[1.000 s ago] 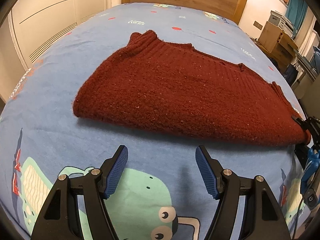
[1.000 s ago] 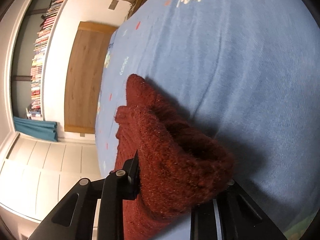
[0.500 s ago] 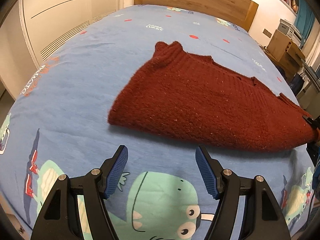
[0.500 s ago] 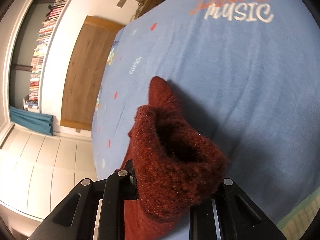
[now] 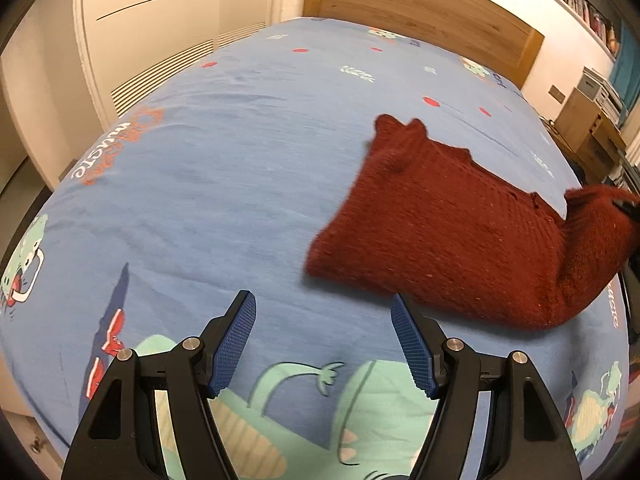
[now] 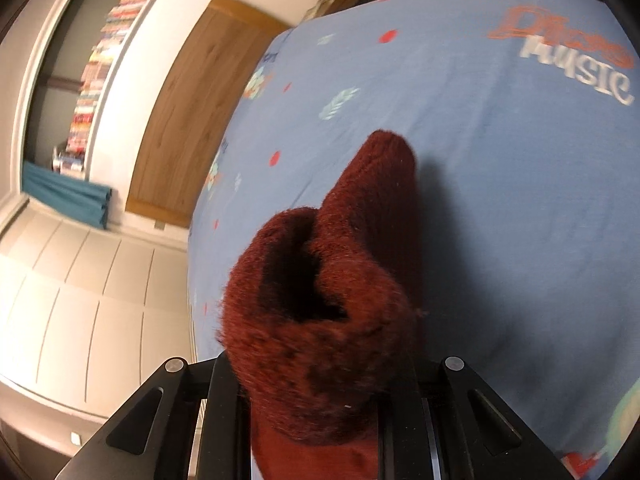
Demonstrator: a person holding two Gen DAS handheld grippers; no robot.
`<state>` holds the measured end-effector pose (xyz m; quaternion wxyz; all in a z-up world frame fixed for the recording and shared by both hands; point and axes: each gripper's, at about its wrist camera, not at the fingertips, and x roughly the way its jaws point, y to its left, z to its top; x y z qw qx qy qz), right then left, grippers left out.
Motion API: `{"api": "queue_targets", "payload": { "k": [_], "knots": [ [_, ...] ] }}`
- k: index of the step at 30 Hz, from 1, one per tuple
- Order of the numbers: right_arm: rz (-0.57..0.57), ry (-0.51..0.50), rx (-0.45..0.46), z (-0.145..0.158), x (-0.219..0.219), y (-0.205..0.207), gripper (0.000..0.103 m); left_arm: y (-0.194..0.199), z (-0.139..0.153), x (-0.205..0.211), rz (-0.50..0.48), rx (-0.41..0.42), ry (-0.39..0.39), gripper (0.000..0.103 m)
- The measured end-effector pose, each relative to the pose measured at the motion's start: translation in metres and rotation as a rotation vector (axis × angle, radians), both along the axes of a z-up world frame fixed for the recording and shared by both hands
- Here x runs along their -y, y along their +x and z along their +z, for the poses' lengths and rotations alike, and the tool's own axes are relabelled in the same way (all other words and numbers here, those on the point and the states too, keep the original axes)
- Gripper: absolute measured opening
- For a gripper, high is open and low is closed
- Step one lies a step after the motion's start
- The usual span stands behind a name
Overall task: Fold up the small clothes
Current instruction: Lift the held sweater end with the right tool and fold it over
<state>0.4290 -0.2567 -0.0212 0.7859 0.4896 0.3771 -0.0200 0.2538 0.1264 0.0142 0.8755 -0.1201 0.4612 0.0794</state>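
A dark red knitted sweater [image 5: 452,220] lies on the blue printed bedsheet [image 5: 224,168], right of centre in the left wrist view. Its right end is lifted off the sheet. My left gripper [image 5: 322,340] is open and empty, near the bed's front edge, a little in front and left of the sweater. My right gripper [image 6: 316,384] is shut on a bunched end of the sweater [image 6: 320,300], which hides its fingertips and hangs down between the jaws.
A wooden headboard [image 5: 420,12] stands at the far end of the bed. White wardrobe doors [image 5: 160,28] line the left side. A wooden cabinet [image 5: 588,132] and a bookshelf [image 5: 576,0] are at the far right. The sheet left of the sweater is bare.
The right gripper has pulled and raised the sweater's end, so the sweater has slid right and bunched up. The left gripper has drawn back and left, still open.
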Motion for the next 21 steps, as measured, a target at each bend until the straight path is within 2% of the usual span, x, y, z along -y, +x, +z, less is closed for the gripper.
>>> {"api": "queue_targets", "payload": {
  "k": [6, 11, 14, 18, 21],
  "knots": [
    [0.093, -0.035, 0.016, 0.017, -0.065, 0.041, 0.02, -0.005, 0.004, -0.023, 0.038, 0.006, -0.009, 0.065],
    [0.256, -0.099, 0.065, 0.026, -0.139, 0.064, 0.02, -0.01, 0.002, -0.038, 0.069, -0.002, -0.014, 0.065],
    [0.408, -0.23, 0.106, 0.028, -0.193, 0.065, 0.02, -0.013, -0.002, -0.047, 0.083, -0.011, -0.018, 0.065],
    [0.618, -0.388, 0.14, 0.009, -0.259, 0.05, 0.02, -0.017, -0.005, -0.059, 0.104, -0.021, -0.028, 0.065],
    [0.794, -0.673, 0.14, -0.018, -0.311, 0.022, 0.021, -0.02, -0.007, -0.068, 0.119, -0.026, -0.036, 0.065]
  ]
}}
